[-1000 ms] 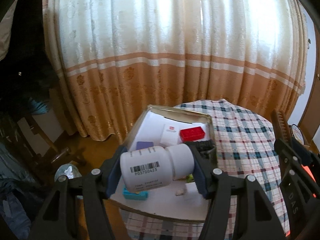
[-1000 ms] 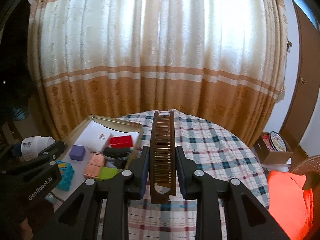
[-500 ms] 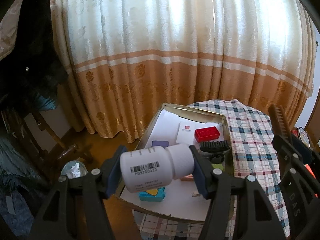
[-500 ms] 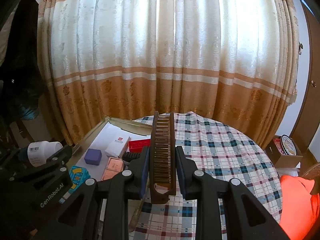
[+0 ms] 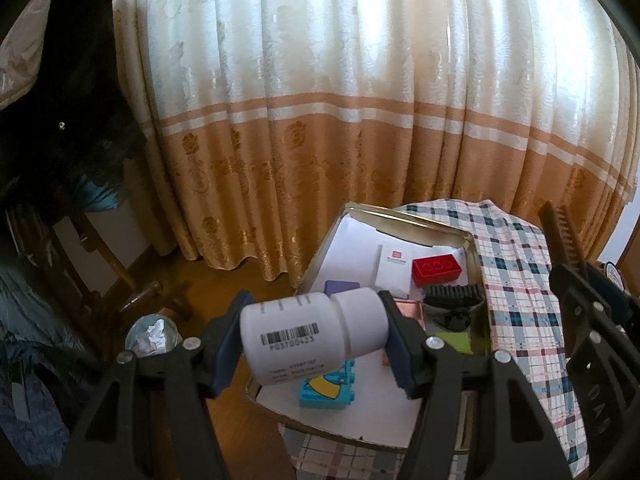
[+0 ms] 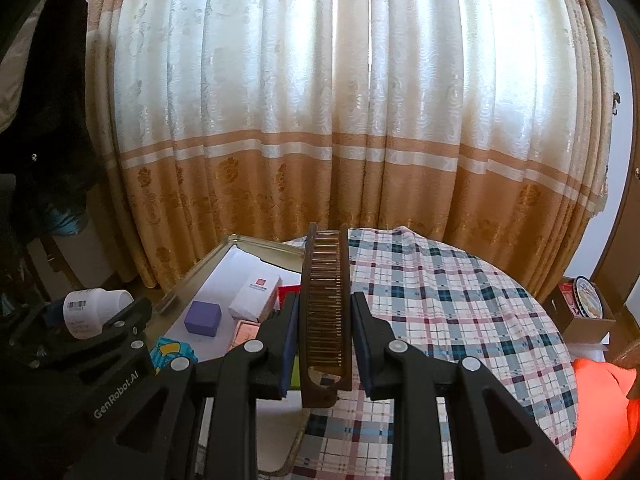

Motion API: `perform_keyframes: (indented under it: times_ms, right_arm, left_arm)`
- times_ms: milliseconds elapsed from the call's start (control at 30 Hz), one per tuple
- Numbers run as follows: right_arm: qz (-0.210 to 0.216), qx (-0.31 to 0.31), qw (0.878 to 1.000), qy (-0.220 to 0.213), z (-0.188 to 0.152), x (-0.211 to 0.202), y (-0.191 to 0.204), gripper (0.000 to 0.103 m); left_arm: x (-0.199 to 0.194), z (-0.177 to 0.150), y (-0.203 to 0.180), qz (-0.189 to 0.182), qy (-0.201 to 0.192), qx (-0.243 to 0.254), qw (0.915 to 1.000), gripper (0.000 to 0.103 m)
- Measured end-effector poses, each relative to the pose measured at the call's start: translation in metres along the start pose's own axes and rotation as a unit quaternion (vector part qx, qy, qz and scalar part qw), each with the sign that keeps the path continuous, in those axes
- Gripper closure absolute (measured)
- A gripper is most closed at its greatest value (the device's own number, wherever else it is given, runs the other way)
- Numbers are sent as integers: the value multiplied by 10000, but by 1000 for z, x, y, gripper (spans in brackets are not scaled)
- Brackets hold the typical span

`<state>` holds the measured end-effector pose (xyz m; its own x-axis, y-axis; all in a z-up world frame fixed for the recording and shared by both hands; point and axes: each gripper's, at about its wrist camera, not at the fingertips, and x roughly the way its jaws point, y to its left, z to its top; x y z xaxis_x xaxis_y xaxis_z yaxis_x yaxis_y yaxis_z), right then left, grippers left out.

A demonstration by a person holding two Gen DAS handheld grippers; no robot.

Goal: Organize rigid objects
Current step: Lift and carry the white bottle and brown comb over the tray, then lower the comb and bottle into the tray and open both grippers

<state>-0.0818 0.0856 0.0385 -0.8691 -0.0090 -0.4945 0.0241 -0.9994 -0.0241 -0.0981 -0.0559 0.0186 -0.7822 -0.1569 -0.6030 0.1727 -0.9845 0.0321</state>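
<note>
Gripping a white pill bottle [image 5: 312, 336] sideways, the left gripper [image 5: 316, 340] hangs above the tray [image 5: 404, 216]. The right gripper's [image 6: 325, 344] fingers [image 6: 366, 344] clamp a brown comb [image 6: 326, 300].

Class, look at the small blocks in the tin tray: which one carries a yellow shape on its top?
The turquoise block at the near end of the tray; the red block and purple block are plain.

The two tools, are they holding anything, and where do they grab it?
The left tool holds a white bottle lying sideways, pinched at its base and cap. The right tool clamps a brown comb by its long sides.
</note>
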Motion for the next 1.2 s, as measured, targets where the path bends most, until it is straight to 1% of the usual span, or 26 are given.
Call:
perform_keyframes:
  times_ms: [167,400,600,867,1200]
  right_arm:
    - [85,-7,10000,7,7,8,5,75]
    - [209,20,9997,133,17,29,9,75]
    - [323,115,9984,448,27,61,6,75]
    - [416,168,9950,891,26,98,4,75]
    - [625,223,9875,1432,25,134,6,75]
  left_arm:
    - [6,2,3,45,19,-15,10000,41]
    - [20,3,2,56,115,49,9999,41]
    - [36,4,0,10,283,89,9996,41]
    - [53,8,-6,-13,399,150,9991,41]
    - [67,7,-14,-120,551,239,9981,41]
